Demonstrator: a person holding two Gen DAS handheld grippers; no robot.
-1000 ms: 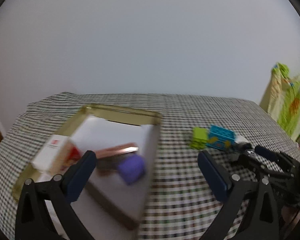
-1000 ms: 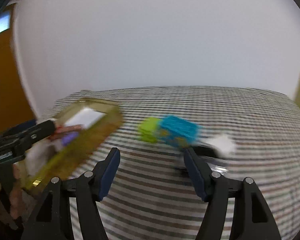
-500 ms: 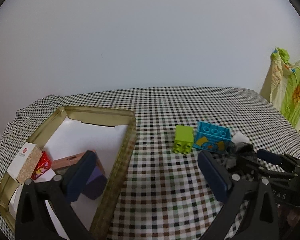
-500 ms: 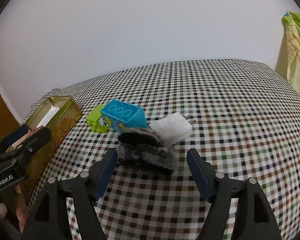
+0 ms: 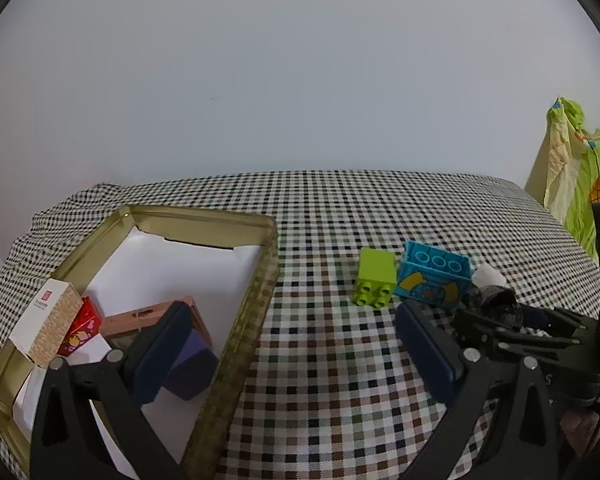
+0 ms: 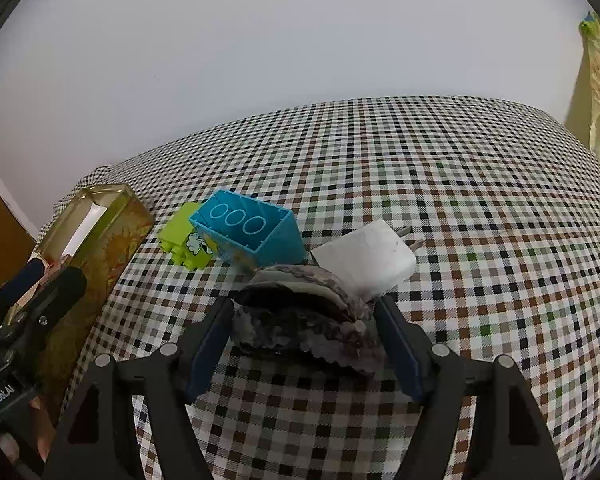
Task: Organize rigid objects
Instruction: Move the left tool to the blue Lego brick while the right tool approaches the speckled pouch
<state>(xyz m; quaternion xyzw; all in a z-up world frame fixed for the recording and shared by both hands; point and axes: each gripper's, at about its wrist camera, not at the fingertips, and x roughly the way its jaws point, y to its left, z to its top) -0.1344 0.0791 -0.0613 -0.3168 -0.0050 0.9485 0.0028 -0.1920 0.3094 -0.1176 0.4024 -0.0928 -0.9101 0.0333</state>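
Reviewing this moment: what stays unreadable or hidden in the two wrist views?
- Left wrist: the purple block and brown box in the gold tin are partly covered by the left tongs.
- Left wrist: print on the white carton is too small.
- Right wrist: whether the right tongs actually touch the grey shell-like object is unclear.
- Right wrist: the tin wall hides its contents.

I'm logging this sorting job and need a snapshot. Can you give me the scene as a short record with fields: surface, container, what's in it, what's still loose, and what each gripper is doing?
surface: checkered tablecloth
container: gold tin, open, on the left
in tin: white box, red box, brown box, purple block
loose: green brick, blue brick, white charger, grey shell
left gripper: open, holding nothing, over the tin's edge
right gripper: open, fingers on either side of the grey shell
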